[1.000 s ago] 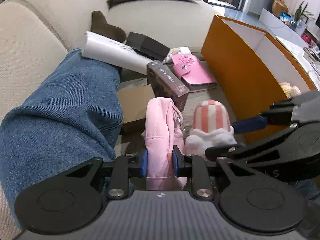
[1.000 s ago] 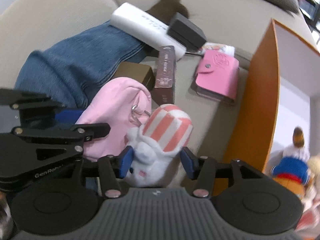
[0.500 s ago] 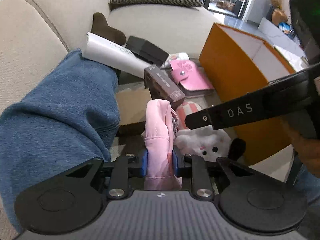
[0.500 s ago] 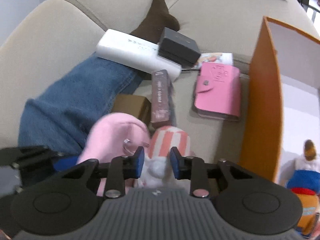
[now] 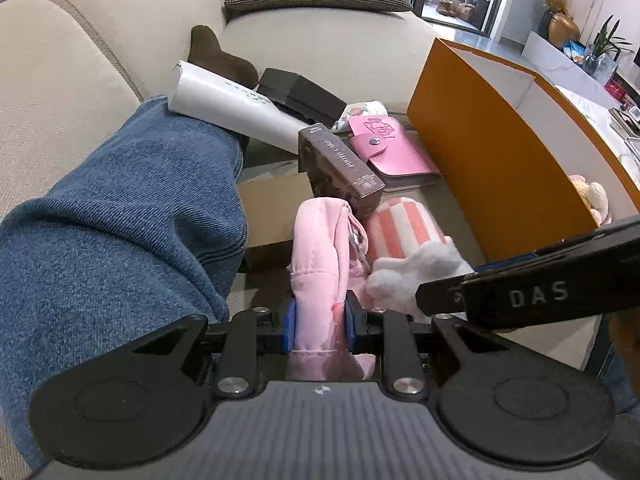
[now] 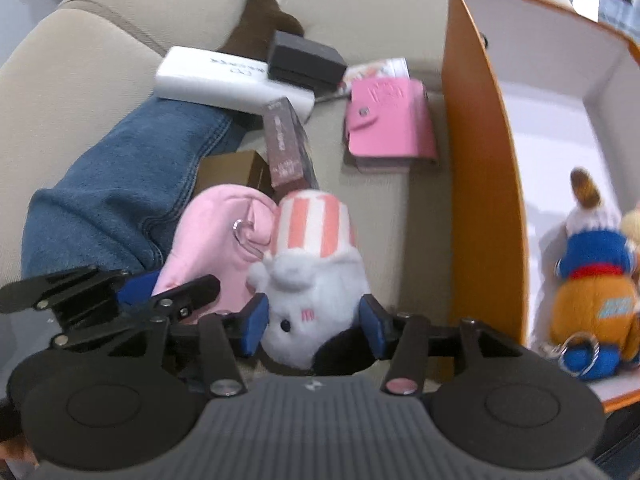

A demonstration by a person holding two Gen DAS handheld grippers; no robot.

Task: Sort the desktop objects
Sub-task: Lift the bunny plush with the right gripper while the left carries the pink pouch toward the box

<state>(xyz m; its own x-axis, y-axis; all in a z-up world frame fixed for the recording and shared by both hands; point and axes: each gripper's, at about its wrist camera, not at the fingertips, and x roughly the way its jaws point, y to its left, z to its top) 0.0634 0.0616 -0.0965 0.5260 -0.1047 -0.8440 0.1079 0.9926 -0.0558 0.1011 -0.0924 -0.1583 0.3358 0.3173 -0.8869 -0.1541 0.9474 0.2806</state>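
My left gripper [image 5: 318, 328] is shut on a pink plush pouch [image 5: 320, 248], which also shows in the right wrist view [image 6: 212, 236]. A white plush toy with a pink striped hat [image 6: 312, 280] lies beside the pouch; it shows in the left wrist view too [image 5: 408, 248]. My right gripper [image 6: 314, 320] stands open around the toy's white body, the pads close to its sides. The right gripper reaches in from the right in the left wrist view [image 5: 532, 292]. An orange box [image 6: 480, 160] holds an orange and blue plush [image 6: 592, 288].
On the sofa lie a pink card wallet [image 6: 388, 124], a brown carton [image 6: 286, 148], a white box [image 6: 224, 80], a black box [image 6: 304, 60] and a tan box [image 5: 272, 208]. A leg in blue jeans [image 5: 112, 216] lies at the left.
My right gripper was shut on the plush toy half a second ago and has opened around it. The toy has shifted. My left gripper keeps hold of the pink pouch.
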